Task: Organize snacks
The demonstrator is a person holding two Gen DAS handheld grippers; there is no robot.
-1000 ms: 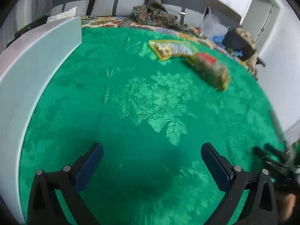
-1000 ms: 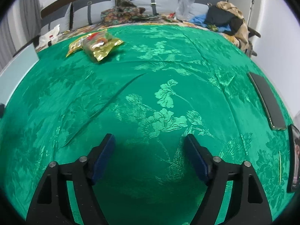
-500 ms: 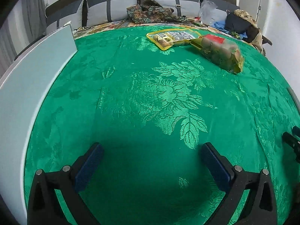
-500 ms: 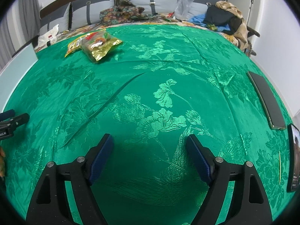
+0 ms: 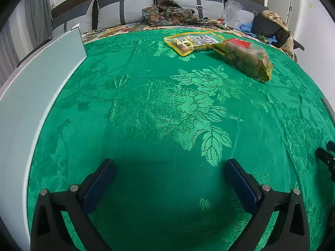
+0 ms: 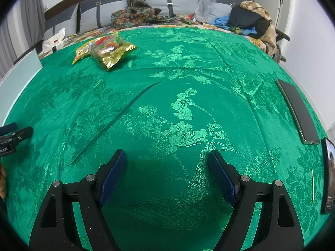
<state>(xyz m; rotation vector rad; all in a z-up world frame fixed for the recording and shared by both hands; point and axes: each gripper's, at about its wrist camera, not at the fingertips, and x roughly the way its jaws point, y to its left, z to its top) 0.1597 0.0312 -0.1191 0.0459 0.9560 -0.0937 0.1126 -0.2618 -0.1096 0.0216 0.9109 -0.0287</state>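
Observation:
Two snack packets lie far back on the green patterned cloth (image 5: 167,108): a flat yellow-edged packet (image 5: 191,42) and a clear gold-trimmed bag with a red label (image 5: 245,57), its end touching the first. In the right wrist view the same yellow packet (image 6: 82,51) and gold bag (image 6: 112,51) sit at the far left. My left gripper (image 5: 169,165) is open over bare cloth, well short of the packets. My right gripper (image 6: 167,156) is open too, with nothing between its fingers. The left gripper's tip (image 6: 14,133) shows at that view's left edge.
A white board (image 5: 35,79) stands along the cloth's left side. Two dark phones (image 6: 297,108) (image 6: 328,175) lie at the right edge. Behind the cloth are grey cushions (image 5: 123,6), patterned fabric (image 5: 167,14), a plastic bag and piled clothes (image 5: 270,27).
The left wrist view has rolled level and its blur has cleared, the packets shifting to upper centre. The left gripper's tip has come into the right wrist view. The right gripper has stayed put.

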